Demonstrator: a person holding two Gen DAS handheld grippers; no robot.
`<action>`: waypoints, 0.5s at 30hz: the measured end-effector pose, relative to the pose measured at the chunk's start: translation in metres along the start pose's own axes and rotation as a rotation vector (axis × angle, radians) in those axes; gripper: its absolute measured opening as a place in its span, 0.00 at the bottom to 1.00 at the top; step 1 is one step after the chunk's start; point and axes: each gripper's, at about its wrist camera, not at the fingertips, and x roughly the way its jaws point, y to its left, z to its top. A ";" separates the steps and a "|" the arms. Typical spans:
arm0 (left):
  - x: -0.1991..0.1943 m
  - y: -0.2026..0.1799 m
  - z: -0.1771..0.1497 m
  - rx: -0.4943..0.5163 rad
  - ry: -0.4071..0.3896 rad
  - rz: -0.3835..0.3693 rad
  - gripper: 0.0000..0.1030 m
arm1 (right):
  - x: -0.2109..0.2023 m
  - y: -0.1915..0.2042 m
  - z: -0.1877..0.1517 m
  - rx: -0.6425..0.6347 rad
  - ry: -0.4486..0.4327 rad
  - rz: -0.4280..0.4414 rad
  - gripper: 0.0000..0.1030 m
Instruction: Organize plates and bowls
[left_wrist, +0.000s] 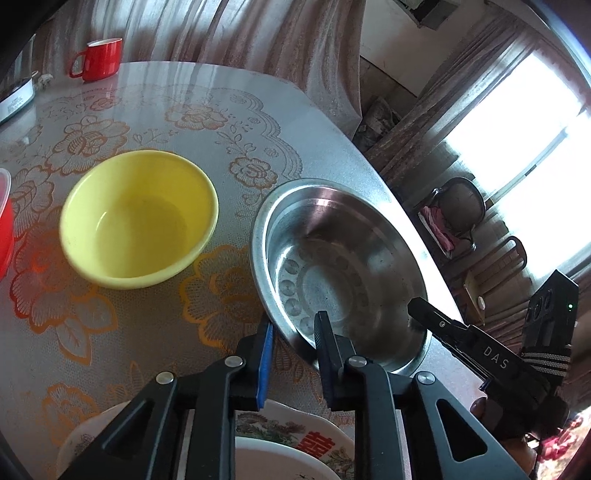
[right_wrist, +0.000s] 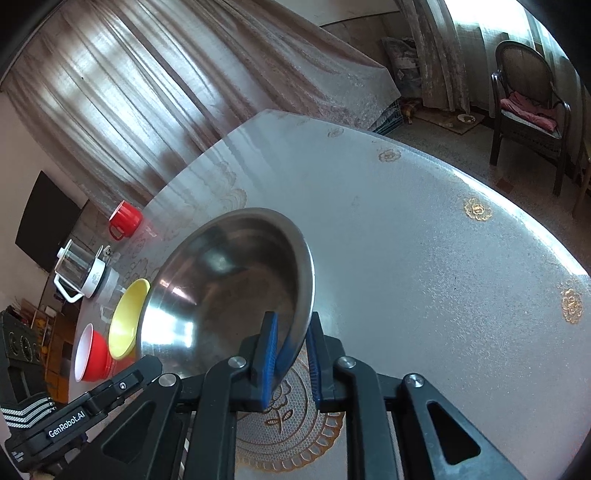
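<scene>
Curtains hang behind a round table (right_wrist: 424, 229) under an embossed floral cover. At its right edge the steel bowl (left_wrist: 343, 266) is clamped at the rim by both the left gripper (left_wrist: 293, 332) and right gripper (right_wrist: 291, 345). Polished, thin metal may be lost from the pads, and the bowl dropped off the table. A matte yellow bowl (left_wrist: 138, 218) sits left.
</scene>
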 end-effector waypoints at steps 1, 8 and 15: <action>0.000 -0.001 -0.001 0.001 0.002 -0.001 0.21 | -0.001 -0.001 0.000 0.005 0.003 0.005 0.14; 0.006 0.004 0.004 -0.028 0.015 0.031 0.27 | -0.004 -0.004 -0.002 0.020 0.010 0.019 0.16; -0.006 -0.003 0.001 0.018 -0.030 0.009 0.19 | -0.004 -0.004 -0.005 0.015 0.008 0.008 0.13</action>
